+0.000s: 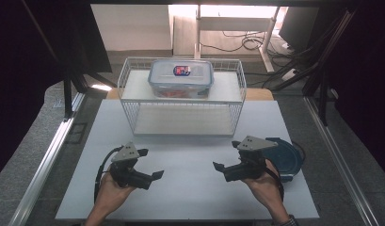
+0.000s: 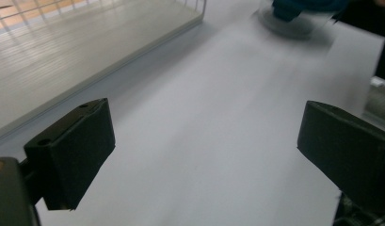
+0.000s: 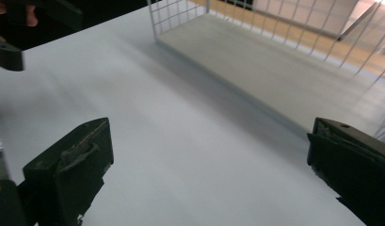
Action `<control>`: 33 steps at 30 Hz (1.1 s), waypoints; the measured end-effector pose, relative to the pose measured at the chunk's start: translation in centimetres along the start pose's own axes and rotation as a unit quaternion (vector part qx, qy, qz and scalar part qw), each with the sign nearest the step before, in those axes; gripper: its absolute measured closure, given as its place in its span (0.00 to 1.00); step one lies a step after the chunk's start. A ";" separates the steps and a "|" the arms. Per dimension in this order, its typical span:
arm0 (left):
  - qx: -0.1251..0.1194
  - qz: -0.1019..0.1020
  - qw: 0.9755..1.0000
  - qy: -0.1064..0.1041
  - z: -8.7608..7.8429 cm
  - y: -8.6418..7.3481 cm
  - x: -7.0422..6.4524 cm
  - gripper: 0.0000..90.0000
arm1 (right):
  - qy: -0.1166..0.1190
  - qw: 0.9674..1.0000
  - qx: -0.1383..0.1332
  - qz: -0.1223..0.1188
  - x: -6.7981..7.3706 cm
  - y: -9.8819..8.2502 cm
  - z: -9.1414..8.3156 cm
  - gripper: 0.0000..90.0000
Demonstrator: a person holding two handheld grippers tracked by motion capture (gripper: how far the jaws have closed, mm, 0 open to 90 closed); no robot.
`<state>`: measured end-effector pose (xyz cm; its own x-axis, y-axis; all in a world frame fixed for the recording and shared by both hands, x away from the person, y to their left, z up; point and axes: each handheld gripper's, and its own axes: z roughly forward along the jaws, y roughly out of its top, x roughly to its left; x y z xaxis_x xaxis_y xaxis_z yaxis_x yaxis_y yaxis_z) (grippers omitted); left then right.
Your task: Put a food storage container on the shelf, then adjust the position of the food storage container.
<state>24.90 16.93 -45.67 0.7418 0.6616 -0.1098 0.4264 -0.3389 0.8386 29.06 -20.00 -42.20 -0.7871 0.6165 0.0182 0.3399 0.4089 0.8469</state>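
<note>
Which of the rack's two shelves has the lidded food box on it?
The upper shelf of the white wire rack: the clear lidded box with the blue-rimmed lid sits there. The lower shelf is bare.

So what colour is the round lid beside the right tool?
Dark blue lid, clearest in the high view.

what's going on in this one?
A person holds a gripper in each hand over the white table. The left gripper and the right gripper are both open and hold nothing, facing each other near the front. Behind them a white wire rack carries a clear lidded food box on its top shelf; the lower shelf is bare. A dark blue round thing lies by the right hand.
</note>
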 end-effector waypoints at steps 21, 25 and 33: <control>0.023 -0.016 0.999 0.040 -0.1 -6.7 -1.5 0.04 | 0.021 0.999 0.032 0.003 3.2 -6.4 2.2 0.01; 0.026 -0.011 0.999 0.040 0.2 -6.8 -1.6 0.04 | 0.013 0.999 0.042 0.007 3.1 -6.5 2.3 0.01; 0.024 -0.012 0.999 0.033 0.3 -6.9 -1.5 0.04 | -0.011 0.994 0.080 0.077 1.9 -6.0 1.9 0.01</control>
<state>20.95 18.08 -51.44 0.6961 0.7119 -0.0933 0.4699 -0.3535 0.8088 26.45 -20.02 -48.27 -0.7091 0.6933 0.1284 0.5340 0.4091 0.7399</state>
